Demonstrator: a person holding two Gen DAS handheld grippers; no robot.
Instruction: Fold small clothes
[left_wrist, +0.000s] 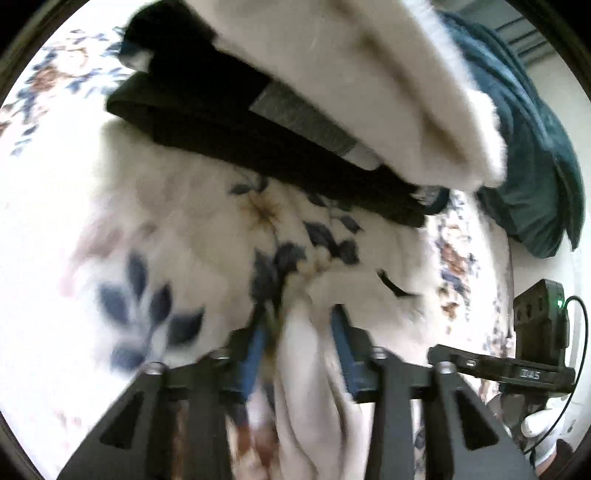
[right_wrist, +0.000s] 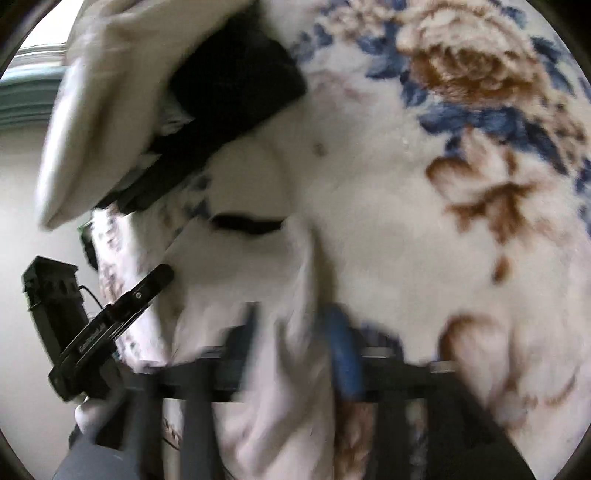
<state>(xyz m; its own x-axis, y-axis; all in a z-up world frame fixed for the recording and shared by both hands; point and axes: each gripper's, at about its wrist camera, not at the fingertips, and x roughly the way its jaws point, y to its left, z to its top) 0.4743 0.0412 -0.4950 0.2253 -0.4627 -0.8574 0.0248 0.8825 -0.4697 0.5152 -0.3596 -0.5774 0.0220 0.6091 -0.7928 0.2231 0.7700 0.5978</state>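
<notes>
A pale, fluffy cloth (left_wrist: 306, 387) runs up between the blue pads (left_wrist: 258, 350) of my left gripper (left_wrist: 299, 317) and fills the gap. Its folds gather at the fingertips, so the pads look shut on it. The same pale cloth (right_wrist: 280, 387) fills the gap of my right gripper (right_wrist: 291, 321), whose fingers are blurred. Beyond both grippers it spreads into white fleece with blue and brown flowers (left_wrist: 280, 229). A short black strip (right_wrist: 247, 223) shows at a fold just ahead. The two grippers stand side by side, pointing steeply down.
A folded black garment (left_wrist: 221, 122) with a cream fluffy one (left_wrist: 351, 74) on top lies past the grippers. A dark teal cloth (left_wrist: 535, 147) is heaped at the right. The flowered fleece (right_wrist: 480, 147) covers the surface. A gloved hand (left_wrist: 543, 432) holds the other gripper's body (left_wrist: 535, 332).
</notes>
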